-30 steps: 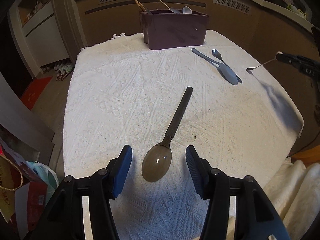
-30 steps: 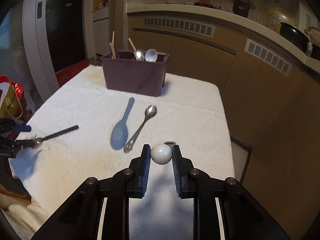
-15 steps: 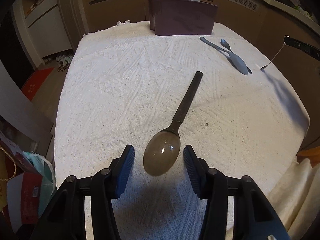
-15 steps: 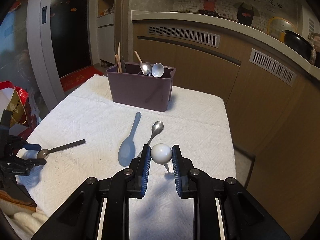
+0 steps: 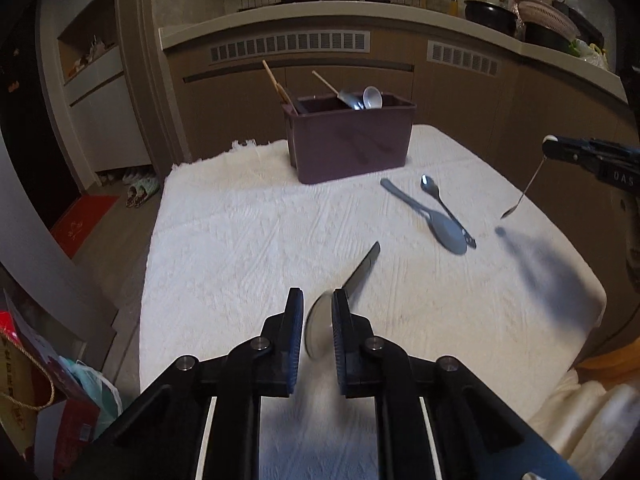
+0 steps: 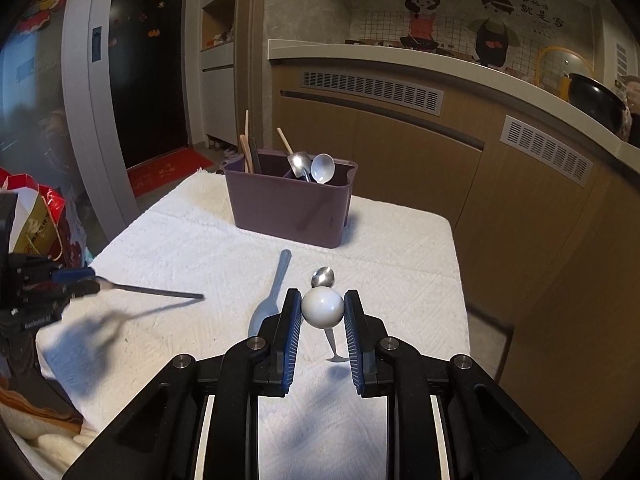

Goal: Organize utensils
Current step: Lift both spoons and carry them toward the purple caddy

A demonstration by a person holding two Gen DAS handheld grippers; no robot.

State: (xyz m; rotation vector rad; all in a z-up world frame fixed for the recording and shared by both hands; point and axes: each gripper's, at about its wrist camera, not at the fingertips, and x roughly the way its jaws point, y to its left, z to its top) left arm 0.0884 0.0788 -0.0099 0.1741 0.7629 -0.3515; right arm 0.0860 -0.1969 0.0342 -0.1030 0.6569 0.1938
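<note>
Desk (image 5: 248, 240) draped in white, ribbed, nubbly cloth. Rectangular plum plastic caddy (image 5: 352, 140) at the far edge, holding wooden sticks and two spoons. Two utensils lying flat ahead of it, crossing: one grey-blue plastic rice paddle (image 5: 436, 220), one slim steel spoon (image 5: 434, 192). Left gripper (image 5: 317, 320) angled down, jaws closing on the bowl of a dark-handled spoon (image 5: 360, 268), lifted off the cloth. Right gripper (image 6: 322, 312) tilted down, jaws pinching the white ball end of a thin metal spoon (image 6: 322, 307) hanging below.
</note>
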